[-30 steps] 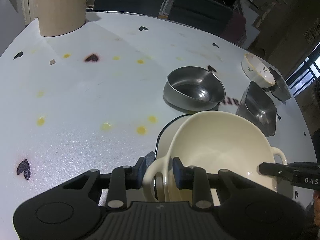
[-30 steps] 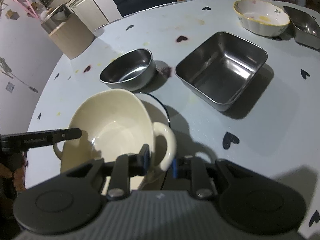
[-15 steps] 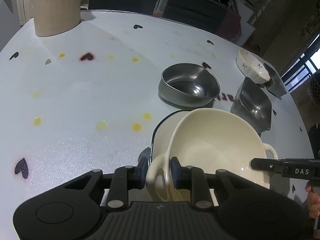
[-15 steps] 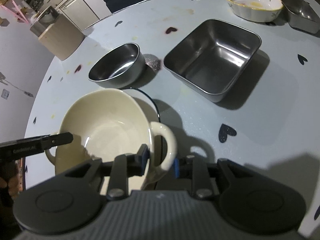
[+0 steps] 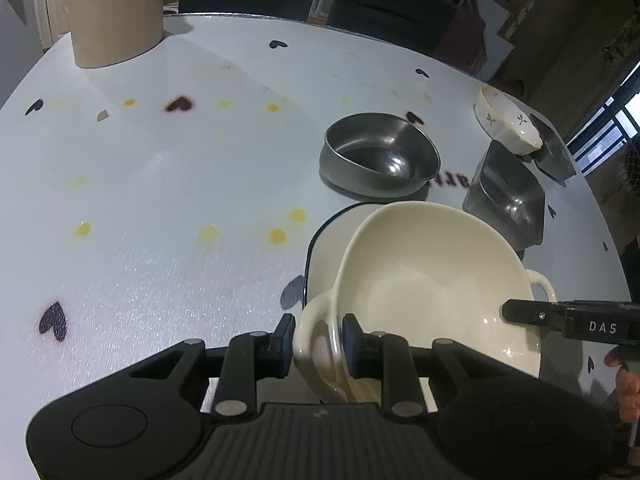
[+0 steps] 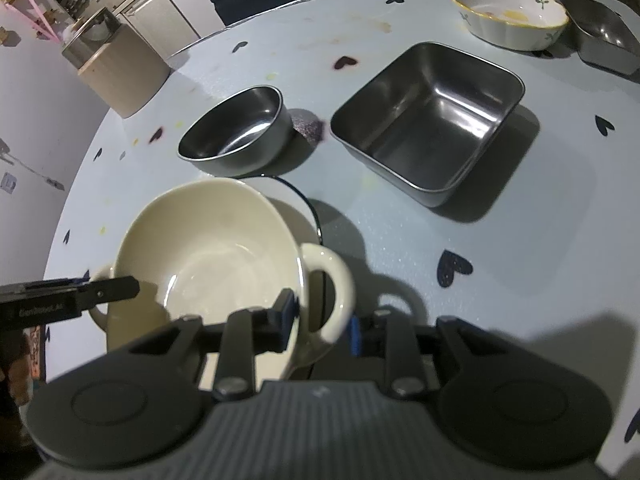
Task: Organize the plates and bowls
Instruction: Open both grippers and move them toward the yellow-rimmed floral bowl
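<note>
Cream bowl (image 5: pixel 432 280) hiding most of plate (image 5: pixel 328 248); left hand-held gripper (image 5: pixel 318 340) clamping one handle, right hand-held gripper (image 6: pixel 322 316), just opening, loose around other; bare desk (image 5: pixel 160 184) leftward.

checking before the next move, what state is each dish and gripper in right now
cream bowl: empty, tilted over the plate
plate: flat, under the cream bowl
left gripper: shut on one bowl handle
right gripper: jaws just been opening, other handle between them, unpinched
round steel bowl: upright, empty
square steel pan: upright, empty
flowered bowl: upright
</note>
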A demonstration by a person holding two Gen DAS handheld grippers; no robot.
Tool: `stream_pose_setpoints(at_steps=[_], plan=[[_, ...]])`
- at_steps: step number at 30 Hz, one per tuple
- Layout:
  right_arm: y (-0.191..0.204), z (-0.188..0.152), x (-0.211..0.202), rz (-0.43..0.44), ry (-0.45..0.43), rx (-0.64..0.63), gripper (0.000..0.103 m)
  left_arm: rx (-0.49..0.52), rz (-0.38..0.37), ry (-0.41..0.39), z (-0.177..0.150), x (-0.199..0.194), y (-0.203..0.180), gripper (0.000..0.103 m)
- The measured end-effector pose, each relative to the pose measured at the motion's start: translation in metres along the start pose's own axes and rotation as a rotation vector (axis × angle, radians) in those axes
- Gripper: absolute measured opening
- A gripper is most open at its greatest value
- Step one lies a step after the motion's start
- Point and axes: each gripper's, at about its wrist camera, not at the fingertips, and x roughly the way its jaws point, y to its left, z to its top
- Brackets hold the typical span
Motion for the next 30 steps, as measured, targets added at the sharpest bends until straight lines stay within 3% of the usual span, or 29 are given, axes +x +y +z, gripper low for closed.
stream_pose_setpoints(at_steps=[1, 7, 8, 9, 15, 16, 18, 30], plan=[[0.000, 0.000, 0.000, 0.001, 0.000, -0.001, 0.035, -0.001, 0.003, 0.004, 0.000, 0.000, 0.000, 0.028], [0.004, -0.001, -0.011, 0.016, -0.037, -0.027, 0.049, 0.001, 0.045, 0.044, -0.005, -0.001, -0.001, 0.056], [0.005, -0.002, -0.012, 0.014, -0.040, -0.034, 0.050, 0.000, 0.048, 0.045, -0.005, -0.002, 0.000, 0.066], [0.006, -0.002, -0.014, 0.016, -0.042, -0.042, 0.053, -0.001, 0.052, 0.044, -0.006, -0.003, -0.001, 0.077], [0.016, -0.008, -0.024, 0.030, -0.066, -0.119, 0.083, -0.007, 0.075, 0.007, -0.008, -0.015, -0.004, 0.098], [0.018, -0.010, -0.025, 0.032, -0.074, -0.129, 0.093, -0.005, 0.077, -0.004, -0.008, -0.017, -0.005, 0.100], [0.018, -0.011, -0.030, 0.034, -0.108, -0.145, 0.103, -0.006, 0.065, -0.031, -0.008, -0.023, -0.008, 0.102], [0.004, -0.005, -0.071, 0.006, -0.278, -0.139, 0.103, 0.061, 0.023, -0.178, 0.010, -0.039, -0.068, 0.103]])
